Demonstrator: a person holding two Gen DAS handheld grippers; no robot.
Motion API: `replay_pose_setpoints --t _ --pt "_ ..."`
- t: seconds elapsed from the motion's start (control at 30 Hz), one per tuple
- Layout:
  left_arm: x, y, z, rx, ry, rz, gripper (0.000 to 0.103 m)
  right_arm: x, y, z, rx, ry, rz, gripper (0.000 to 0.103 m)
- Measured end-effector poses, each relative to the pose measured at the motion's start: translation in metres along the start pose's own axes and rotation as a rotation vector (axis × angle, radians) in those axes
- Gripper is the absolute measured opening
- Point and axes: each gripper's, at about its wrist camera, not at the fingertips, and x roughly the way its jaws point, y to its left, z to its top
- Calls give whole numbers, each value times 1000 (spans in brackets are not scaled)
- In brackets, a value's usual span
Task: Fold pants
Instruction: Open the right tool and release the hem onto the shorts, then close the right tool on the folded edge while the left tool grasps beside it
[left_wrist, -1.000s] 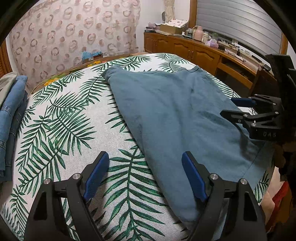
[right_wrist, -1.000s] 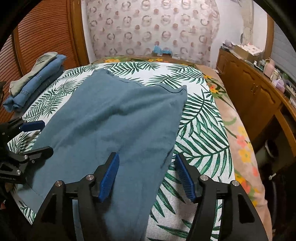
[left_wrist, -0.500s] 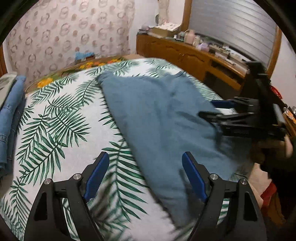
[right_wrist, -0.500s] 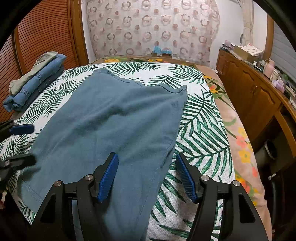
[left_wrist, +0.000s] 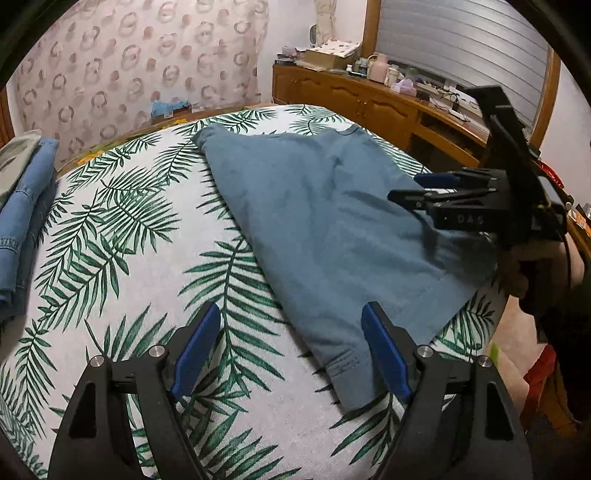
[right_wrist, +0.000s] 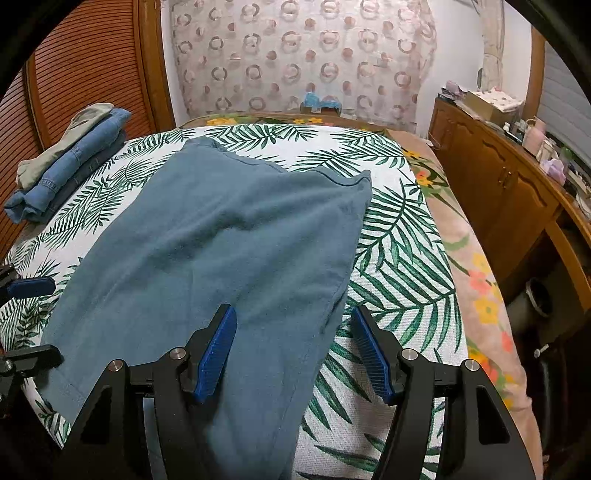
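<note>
On the leaf-print bedspread (right_wrist: 399, 236) lie the blue pants (right_wrist: 229, 236), spread flat. Left gripper (left_wrist: 291, 350) hovers wide open at their near corner, gripping nothing. Right gripper (right_wrist: 293, 349) hangs open over their edge, empty.

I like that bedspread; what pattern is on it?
Green palm fronds on white, covering the bedspread; it shows best in the left wrist view.

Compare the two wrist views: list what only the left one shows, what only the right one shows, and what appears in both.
Left only: the window blind and the hand holding the right gripper.
Right only: the slatted wooden door, the floral sheet at the bed's edge, and the left gripper, jaws open.
Both: the blue pants lying flat on the leaf-print cover, the folded stack, the cabinet and the circle-print curtain.
</note>
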Motion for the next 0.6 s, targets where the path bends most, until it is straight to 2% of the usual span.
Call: replay_pose_setpoints --t 0.07,0.3,0.5,0.6 --pt "-1 -2 -2 6 -1 1 80 -9 1 -3 -3 -9 -13 66" --pt "-2 -3 -7 -4 7 -13 80 -55 -6 -36 52 -44 36 66" --pt "-1 -5 -8 -4 10 -10 80 -70 -10 -67 96 -16 70 61" --pt "-1 -5 -8 -6 11 -13 80 -75 -8 -71 118 -16 99 55"
